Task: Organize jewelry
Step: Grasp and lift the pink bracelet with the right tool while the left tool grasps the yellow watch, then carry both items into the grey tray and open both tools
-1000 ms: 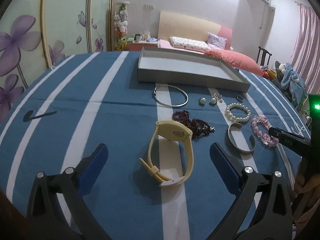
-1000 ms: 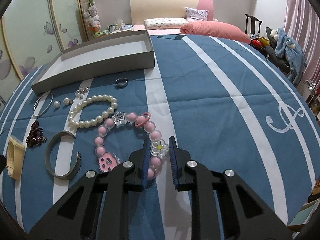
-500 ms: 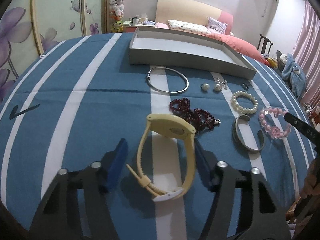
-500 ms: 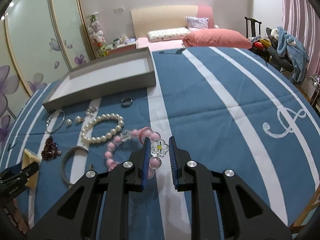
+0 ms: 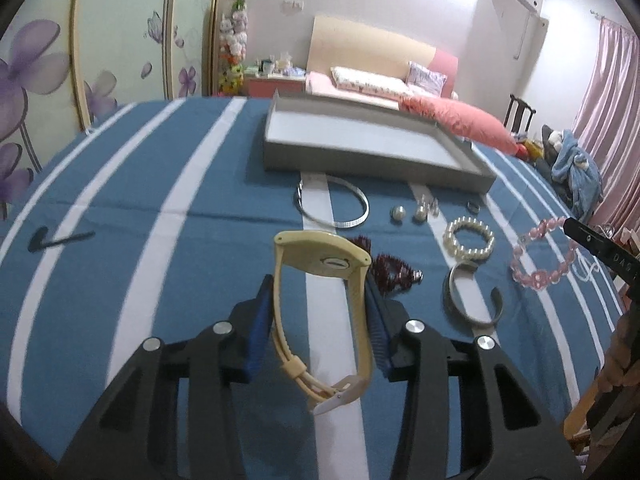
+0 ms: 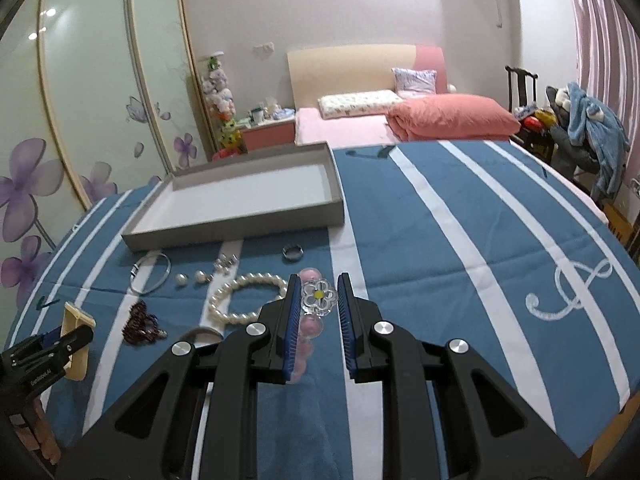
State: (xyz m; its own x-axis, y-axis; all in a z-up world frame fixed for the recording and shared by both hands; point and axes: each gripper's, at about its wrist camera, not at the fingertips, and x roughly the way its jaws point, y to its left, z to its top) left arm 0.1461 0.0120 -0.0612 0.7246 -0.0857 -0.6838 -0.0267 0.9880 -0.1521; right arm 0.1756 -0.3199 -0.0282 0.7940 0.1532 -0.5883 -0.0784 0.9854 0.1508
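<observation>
My left gripper (image 5: 318,296) is shut on a cream-yellow watch (image 5: 320,258), its strap between the blue pads. My right gripper (image 6: 318,304) is shut on a pink bead bracelet (image 6: 316,300) with a clear flower charm and holds it above the cloth; the bracelet also shows in the left wrist view (image 5: 544,256). An empty grey tray (image 5: 372,160) stands at the back; it also shows in the right wrist view (image 6: 240,224). On the cloth lie a pearl bracelet (image 5: 469,238), a silver cuff (image 5: 472,300), a dark red bead string (image 5: 394,272), a thin bangle (image 5: 334,206), pearl earrings (image 5: 408,213) and a ring (image 6: 293,252).
The table has a blue cloth with white stripes (image 5: 180,184). A bed with pink bedding (image 6: 420,120) stands behind it. Wardrobe doors with purple flowers (image 6: 60,120) are on the left. A chair with clothes (image 6: 588,128) is at the right.
My left gripper has closed from wide open onto the watch strap. My right gripper has lifted the pink bracelet off the cloth, away from the pearl bracelet and cuff.
</observation>
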